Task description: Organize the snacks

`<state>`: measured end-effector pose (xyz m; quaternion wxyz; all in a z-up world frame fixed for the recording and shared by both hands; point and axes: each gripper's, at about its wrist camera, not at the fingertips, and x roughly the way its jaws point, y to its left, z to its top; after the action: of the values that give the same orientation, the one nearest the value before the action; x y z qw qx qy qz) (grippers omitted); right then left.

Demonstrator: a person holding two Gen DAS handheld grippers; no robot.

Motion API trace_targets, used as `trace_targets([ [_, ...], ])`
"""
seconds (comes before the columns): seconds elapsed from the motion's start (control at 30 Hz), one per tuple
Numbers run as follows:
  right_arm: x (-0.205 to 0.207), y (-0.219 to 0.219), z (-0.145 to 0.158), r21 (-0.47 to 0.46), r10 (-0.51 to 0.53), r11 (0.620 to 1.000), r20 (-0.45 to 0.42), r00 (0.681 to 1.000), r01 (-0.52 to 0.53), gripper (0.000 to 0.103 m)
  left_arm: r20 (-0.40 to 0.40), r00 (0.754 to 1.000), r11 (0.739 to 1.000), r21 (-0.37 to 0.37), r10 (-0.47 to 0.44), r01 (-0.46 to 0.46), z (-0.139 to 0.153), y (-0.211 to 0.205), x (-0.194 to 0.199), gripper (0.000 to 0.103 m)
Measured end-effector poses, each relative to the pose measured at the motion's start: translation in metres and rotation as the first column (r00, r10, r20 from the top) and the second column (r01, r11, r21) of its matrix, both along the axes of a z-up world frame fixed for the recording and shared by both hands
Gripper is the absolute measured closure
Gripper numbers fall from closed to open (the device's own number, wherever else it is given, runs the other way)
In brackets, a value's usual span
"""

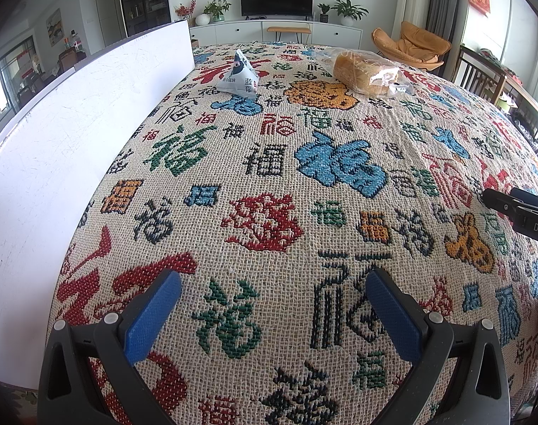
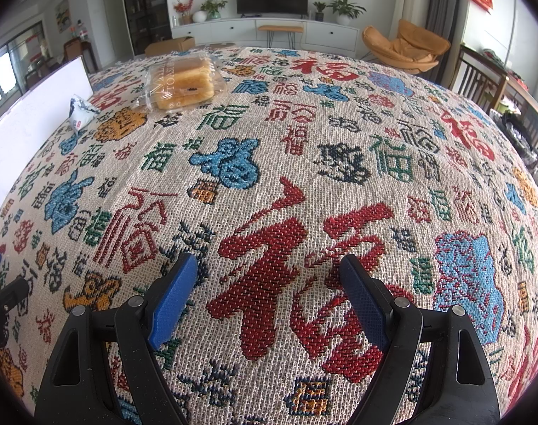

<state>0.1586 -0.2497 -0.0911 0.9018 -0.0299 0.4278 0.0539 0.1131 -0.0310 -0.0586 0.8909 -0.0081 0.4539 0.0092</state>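
Note:
A small triangular snack packet in grey-white and blue lies far off on the patterned tablecloth, close to a white board. To its right rests a bagged loaf of sliced bread in clear plastic. The right wrist view shows the same bread bag at the far left and the packet by the board's edge. My left gripper hovers low over the near cloth, open and empty. My right gripper is open too, with nothing between its blue pads.
A tall white board stands along the table's left side. The woven tablecloth covers the whole table. Wooden chairs line the right edge. A cardboard box sits on the floor beyond the far edge. The right gripper's black body shows at the left view's right edge.

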Motion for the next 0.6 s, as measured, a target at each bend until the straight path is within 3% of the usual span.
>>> trace_targets([
  [0.5, -0.0004, -0.0007, -0.0004, -0.001, 0.000, 1.000, 0.000, 1.000, 0.000, 0.018, 0.001, 1.000, 1.000, -0.001, -0.001, 0.001, -0.0006, 0.0003, 0.0004, 0.000],
  [0.6, 0.0030, -0.0055, 0.0035, 0.042, 0.001, 0.999, -0.026, 1.000, 0.000, 0.018, 0.002, 1.000, 1.000, -0.001, -0.002, 0.002, 0.0007, -0.0007, -0.0005, 0.000],
])
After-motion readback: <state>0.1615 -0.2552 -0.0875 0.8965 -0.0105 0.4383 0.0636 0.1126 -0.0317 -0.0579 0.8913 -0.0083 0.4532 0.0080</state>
